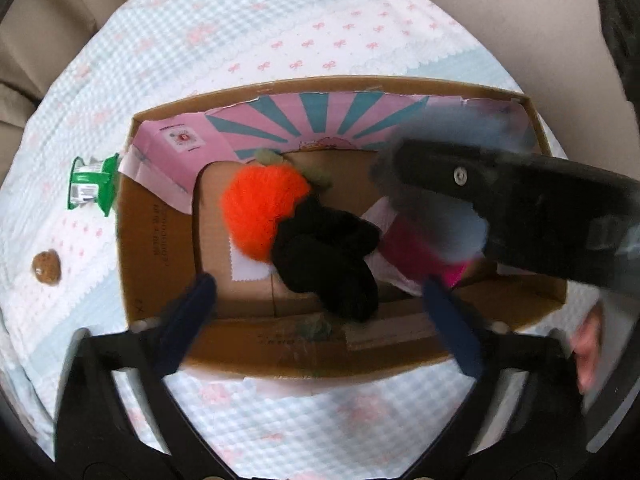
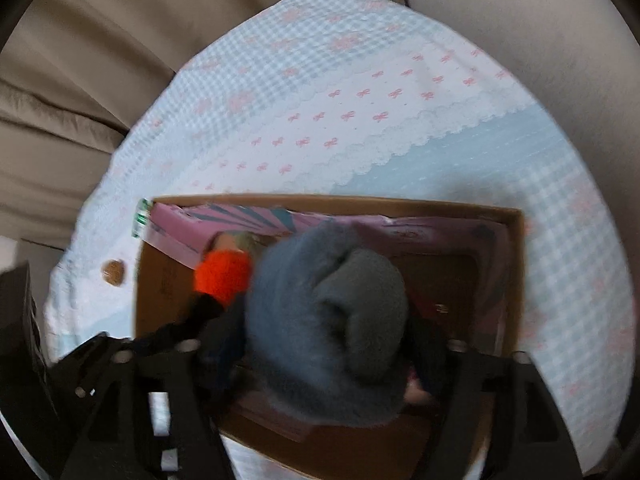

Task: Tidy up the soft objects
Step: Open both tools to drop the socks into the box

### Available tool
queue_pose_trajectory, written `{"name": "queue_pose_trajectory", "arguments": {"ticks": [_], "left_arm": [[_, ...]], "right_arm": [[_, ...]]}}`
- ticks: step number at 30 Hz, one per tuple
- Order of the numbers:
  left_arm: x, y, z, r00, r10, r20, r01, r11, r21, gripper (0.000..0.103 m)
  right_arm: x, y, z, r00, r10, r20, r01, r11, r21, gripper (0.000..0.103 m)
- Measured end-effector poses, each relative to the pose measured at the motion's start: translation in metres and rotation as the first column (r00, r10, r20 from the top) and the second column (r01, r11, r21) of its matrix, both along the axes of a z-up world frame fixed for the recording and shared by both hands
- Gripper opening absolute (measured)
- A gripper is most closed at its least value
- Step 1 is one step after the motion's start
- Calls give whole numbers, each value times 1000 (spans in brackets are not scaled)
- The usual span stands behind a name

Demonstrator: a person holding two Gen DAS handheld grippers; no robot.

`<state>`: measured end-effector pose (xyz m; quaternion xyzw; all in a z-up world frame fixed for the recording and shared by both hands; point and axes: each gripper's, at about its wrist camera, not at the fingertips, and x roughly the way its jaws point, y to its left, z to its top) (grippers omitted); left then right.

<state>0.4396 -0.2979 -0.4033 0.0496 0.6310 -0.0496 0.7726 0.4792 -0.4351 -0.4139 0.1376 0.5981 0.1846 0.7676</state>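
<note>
An open cardboard box sits on the checked cloth. Inside lie a fuzzy orange toy, a black rolled soft item and a pink one. My left gripper is open and empty at the box's near wall. My right gripper is shut on a blue-grey fuzzy sock bundle and holds it over the box; it shows blurred in the left wrist view. The orange toy shows in the right wrist view too.
A green packet leans at the box's left outer corner. A brown cookie-like piece lies on the cloth to the left. Beige cushions surround the cloth.
</note>
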Motion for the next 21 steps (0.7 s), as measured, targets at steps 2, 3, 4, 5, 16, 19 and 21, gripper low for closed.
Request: {"name": "queue_pose_trajectory", "arguments": {"ticks": [2,3,4,5,16,19,21], "left_arm": [[-2,5,3,1000,8,-7,-8,1000,3,103],[-3,9,5,1000,13,-8,-13,1000,-5,103],[-4,12,7,1000,19,-7,-19,1000,-10,103],[-5,15,10,1000,23,-4,-23,1000,-9,103],[-24,37,40,998,54,37,-53,998,-33,103],[-31,41,55,996,55,67,-52,998,-41,103],[-36,44,67,994,53,92,-49,998,-44,103]], "right_arm": [[1,-2,2,1000,-24,-4,24,999,40,103],[0,-3,5,999,-32,10,31,999,34,103],[-2,-3,8,999,-32,23,32,999,23,103],[-3,-3,11,999,-31,34,31,999,14,103],[-22,4,40,995,6,100,0,998,-60,103],[-29,5,52,994,8,112,1,997,-81,103],[-35,5,64,993,3,119,7,996,-85,103]]}}
